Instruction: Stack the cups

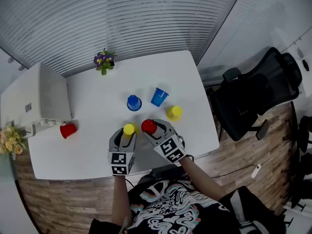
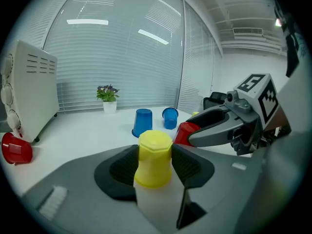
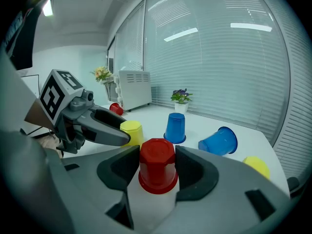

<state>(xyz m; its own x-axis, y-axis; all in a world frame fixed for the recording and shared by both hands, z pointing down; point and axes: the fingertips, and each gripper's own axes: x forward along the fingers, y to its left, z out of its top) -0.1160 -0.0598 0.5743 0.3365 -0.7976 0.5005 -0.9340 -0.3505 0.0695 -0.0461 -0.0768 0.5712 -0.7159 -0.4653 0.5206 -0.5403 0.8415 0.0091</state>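
Yellow plastic cup, turned base-up with its faceted bottom on top, sits clamped between the dark pads of the left gripper; both pads press flat against its sides. Right beside it the right gripper has its jaws closed the same way on a red plastic cup, also upside down. The two held cups are close together at the near edge of the white tabletop, almost side by side, the grippers angled in toward each other. From where I stand I can't say whether the rims rest on the table or hang just off it.

Further back stands a blue plastic cup, upside down, with a second blue cup tipped over next to it and a second yellow cup lying on its side to the right. A second red cup lies well off to the left, near the white heater.

It looks to me like the first pairing: both cups are gripped, and nothing is stacked yet. The next move, I'd judge, calls for one cup to go up clear of the other's base, line up squarely over it, then come down so the rim slips over. Only then should those jaws let go. A skewed approach would likely catch on the faceted top.
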